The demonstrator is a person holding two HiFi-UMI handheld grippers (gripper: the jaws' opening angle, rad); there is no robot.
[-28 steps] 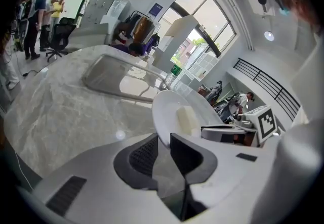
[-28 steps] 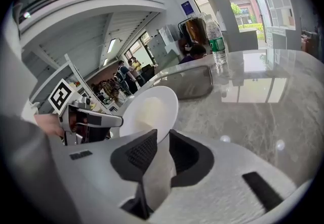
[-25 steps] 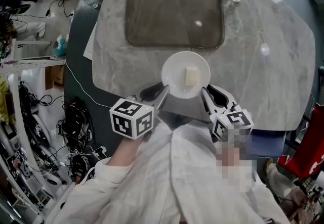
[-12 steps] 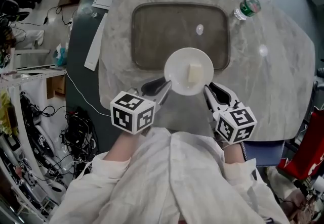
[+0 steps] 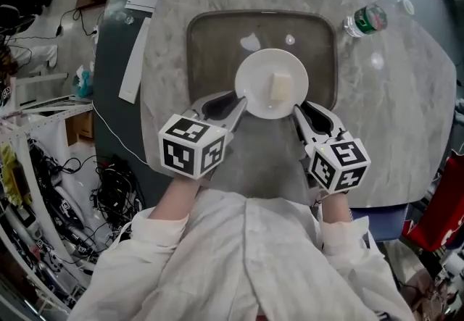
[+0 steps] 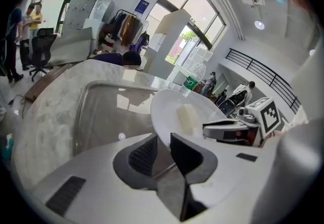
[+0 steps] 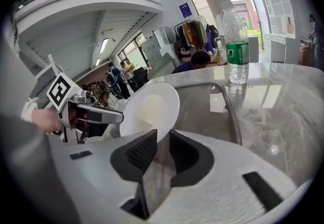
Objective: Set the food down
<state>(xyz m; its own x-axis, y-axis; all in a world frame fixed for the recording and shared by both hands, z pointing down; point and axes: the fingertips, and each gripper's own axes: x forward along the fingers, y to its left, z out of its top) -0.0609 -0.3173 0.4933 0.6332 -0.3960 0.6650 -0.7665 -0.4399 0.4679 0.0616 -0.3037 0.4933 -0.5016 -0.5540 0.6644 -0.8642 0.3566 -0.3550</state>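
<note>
A white plate point(image 5: 270, 82) with a pale block of food point(image 5: 281, 86) on it hangs over the near part of a dark tray point(image 5: 210, 44) on the marble table. My left gripper point(image 5: 241, 106) is shut on the plate's left rim and my right gripper point(image 5: 296, 109) is shut on its right rim. In the left gripper view the plate point(image 6: 177, 112) rises from between the jaws, with the food point(image 6: 186, 119) on it and the right gripper point(image 6: 230, 129) beyond. In the right gripper view the plate point(image 7: 152, 106) stands tilted between the jaws, the left gripper point(image 7: 93, 114) behind it.
A green-labelled water bottle point(image 5: 370, 19) lies at the table's far right; the same bottle point(image 7: 236, 48) stands beyond the tray in the right gripper view. Papers point(image 5: 138, 37) lie off the table's left side. Cables point(image 5: 109, 189) and people seated beyond the table.
Both grippers have carried the plate away from me, from the table's near edge to above the tray's near part. The grip on both rims is unchanged.
</note>
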